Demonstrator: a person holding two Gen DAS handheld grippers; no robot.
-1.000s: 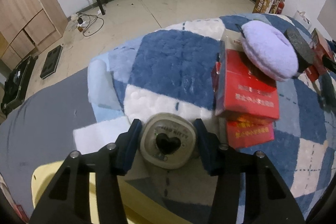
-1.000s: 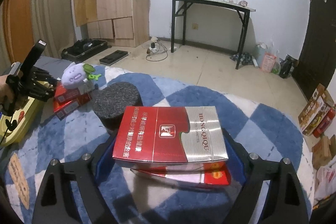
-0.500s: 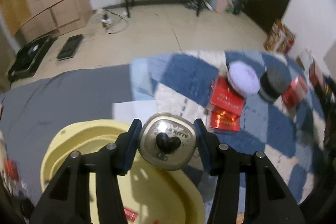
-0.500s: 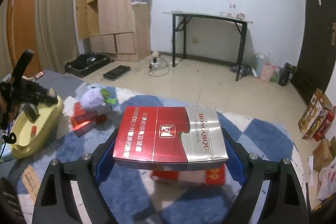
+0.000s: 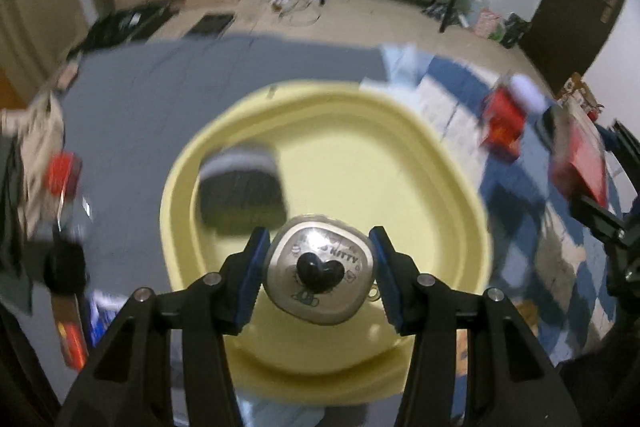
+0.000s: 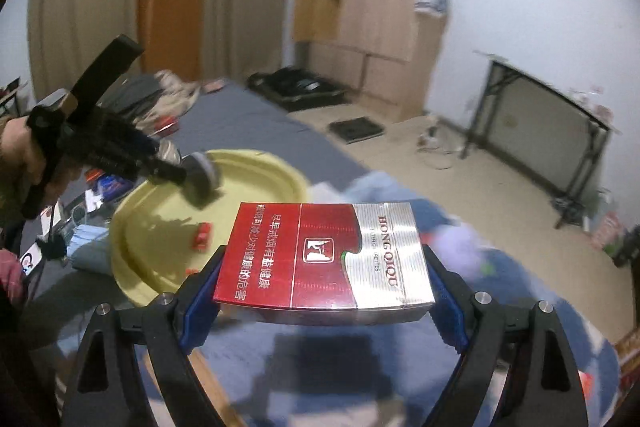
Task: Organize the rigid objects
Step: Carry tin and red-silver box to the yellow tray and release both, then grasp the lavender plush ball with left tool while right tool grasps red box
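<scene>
My left gripper [image 5: 318,249] is shut on a silver tin [image 5: 320,279] with a black heart knob and hangs over the yellow basin [image 5: 448,187]. The right wrist view shows the same left gripper [image 6: 188,173], in a person's hand, holding the tin [image 6: 202,177] above the basin [image 6: 132,251]. My right gripper [image 6: 324,267] is shut on a red-and-silver cigarette carton [image 6: 324,255], held in the air to the right of the basin. From the left wrist view the carton [image 5: 580,163] shows blurred at the far right.
A small red item [image 6: 202,235] lies in the basin. A dark blurred shape [image 5: 240,191] is also in it; object or shadow, I cannot tell. Red boxes [image 5: 502,125] and a purple plush [image 5: 528,93] sit on the blue checked rug [image 5: 516,203]. Clutter lies at the left [image 5: 60,171].
Both grippers have swung left, away from the checked rug and toward the yellow basin. The left one now hangs over it with the tin; the right one carries the carton, lifted off another red box.
</scene>
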